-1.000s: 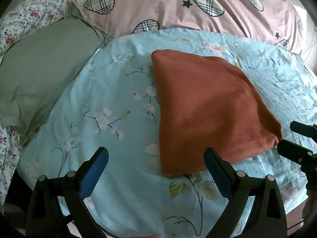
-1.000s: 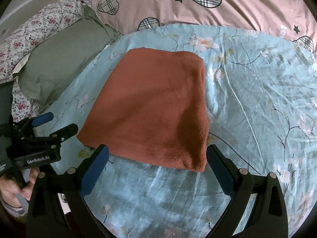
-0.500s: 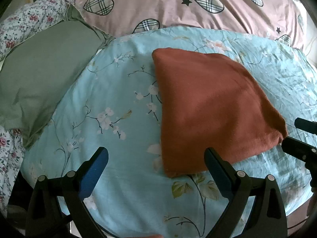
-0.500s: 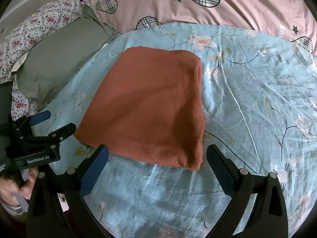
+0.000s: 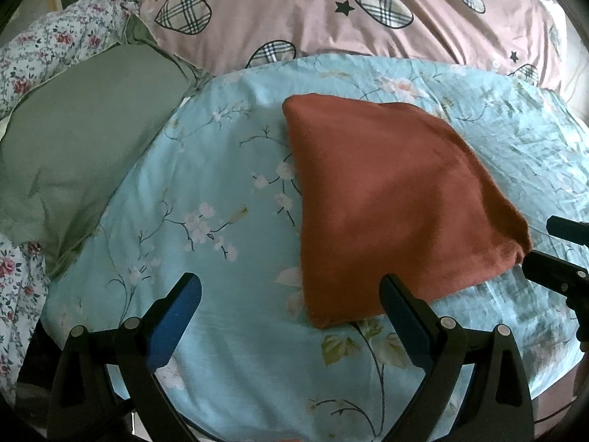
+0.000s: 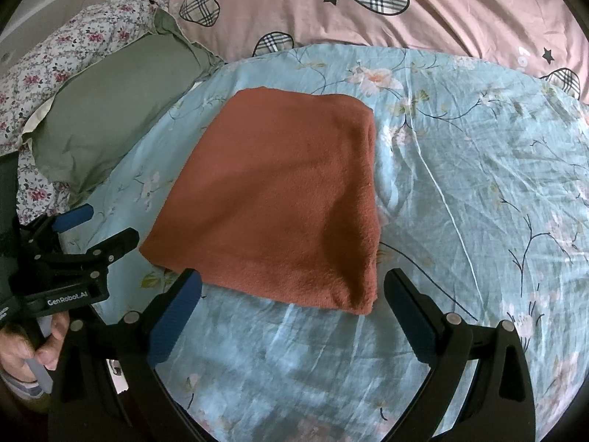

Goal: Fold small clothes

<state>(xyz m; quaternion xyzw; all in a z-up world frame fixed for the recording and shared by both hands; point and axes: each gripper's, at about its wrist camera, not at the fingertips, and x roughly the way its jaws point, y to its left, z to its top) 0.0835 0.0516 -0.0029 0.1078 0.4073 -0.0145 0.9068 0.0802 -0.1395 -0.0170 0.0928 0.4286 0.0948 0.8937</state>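
Hovering both tongs over the bed: left tongs spread and empty, right tongs spread and empty, neither touching cloth. The rust-red knit garment lies already folded into a flat, roughly square stack on the blue floral bedsheet, near the front edge, well apart from the green pillow and the pink heart-print duvet.

Risks as I read them:
- The stack is several layers thick; a shallow pinch at the near right corner likely grabs only the top layer and peels the fold open.
- The sheet is wrinkled and loose, so a low tip could catch sheet along with the knit.
- The left tongs sit left of the near left corner; closing there gets nothing.
- Uneven lift skews the edges.
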